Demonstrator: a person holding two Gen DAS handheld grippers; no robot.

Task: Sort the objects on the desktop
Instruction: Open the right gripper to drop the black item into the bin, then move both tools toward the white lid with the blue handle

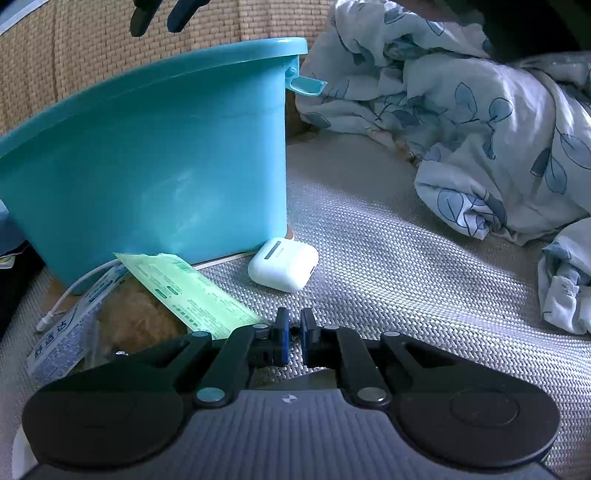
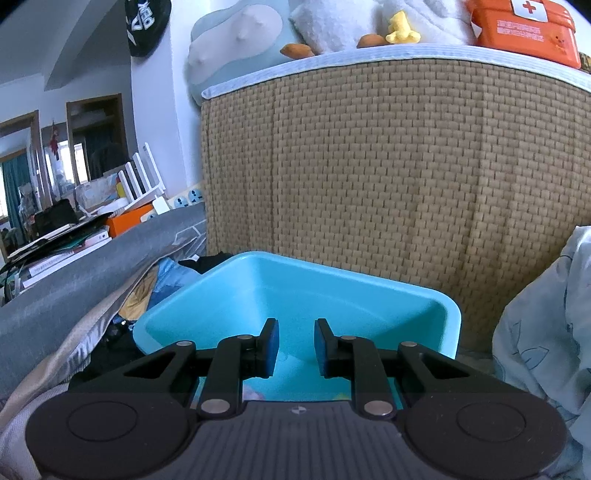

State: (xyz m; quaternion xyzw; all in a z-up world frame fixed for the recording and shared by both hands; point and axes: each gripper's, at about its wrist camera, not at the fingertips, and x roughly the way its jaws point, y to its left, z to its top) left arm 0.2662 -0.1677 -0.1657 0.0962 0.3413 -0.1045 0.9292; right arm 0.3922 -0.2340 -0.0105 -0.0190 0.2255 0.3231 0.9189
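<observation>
The left gripper (image 1: pixel 293 334) is seen low over a woven grey mat (image 1: pixel 388 236), its fingers drawn almost together with nothing between them. Just beyond them, a white earbud case (image 1: pixel 283 264) lies on the mat, close to the near right corner of a teal tub (image 1: pixel 155 166). To the left, a green packet (image 1: pixel 188 291) is propped against the tub's foot, and a blue-and-white box (image 1: pixel 74 325) lies beside it, with a white cable (image 1: pixel 70 295) running along the tub's base. A crumpled leaf-print blanket (image 1: pixel 480 129) is heaped at the far right of the mat. The tips of the right gripper are glimpsed at the top of the left view, above the tub's rim. In the right view, the right gripper (image 2: pixel 295 347) is held above the tub (image 2: pixel 448 317), looking into it; its fingers are set only slightly apart and nothing is pinched between them. Some items are partly visible on the tub's floor behind the fingers, but they cannot be made out. A woven tan headboard (image 2: pixel 388 166) stands behind the tub, and an orange first-aid box (image 2: pixel 524 29) rests on its top.
</observation>
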